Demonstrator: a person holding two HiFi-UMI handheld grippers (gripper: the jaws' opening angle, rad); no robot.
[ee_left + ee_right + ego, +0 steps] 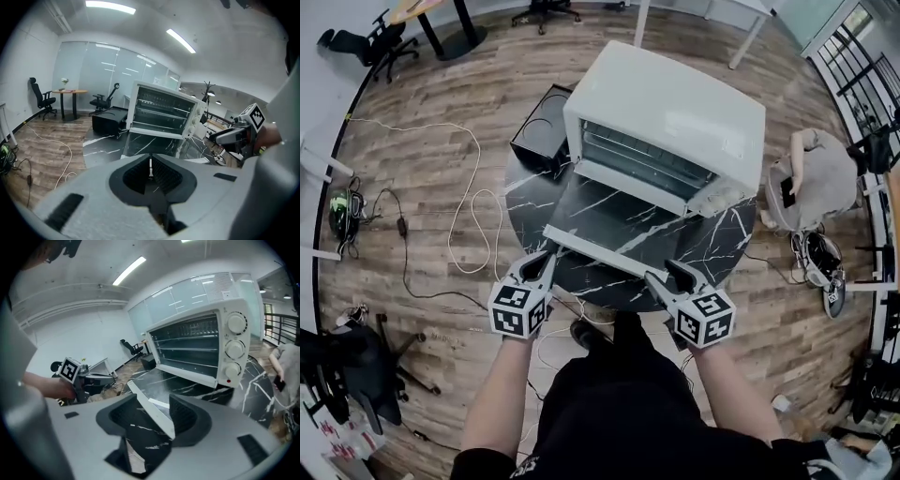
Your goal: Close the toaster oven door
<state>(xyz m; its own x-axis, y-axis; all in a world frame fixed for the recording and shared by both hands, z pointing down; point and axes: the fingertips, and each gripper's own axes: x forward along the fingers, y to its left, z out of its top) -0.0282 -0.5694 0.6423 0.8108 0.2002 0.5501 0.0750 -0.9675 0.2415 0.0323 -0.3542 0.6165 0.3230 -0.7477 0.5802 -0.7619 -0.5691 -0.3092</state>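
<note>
A white toaster oven (675,112) (161,112) (197,348) stands on a round black marble table (530,202). Its glass door (609,225) lies flat open toward me, with the white front edge (600,253) nearest. My left gripper (548,258) (150,171) is at the left end of that edge; its jaws are together except for a thin slit with a white sliver showing in it. My right gripper (668,274) (157,416) is open at the right end. The door's white edge (150,408) runs between its pads without touching them.
A black box (542,131) sits on the wooden floor behind the table's left side. White cable (464,206) loops over the floor at left. A person (816,178) crouches at right, near shoes (820,267). Office chairs (370,42) stand at the far left.
</note>
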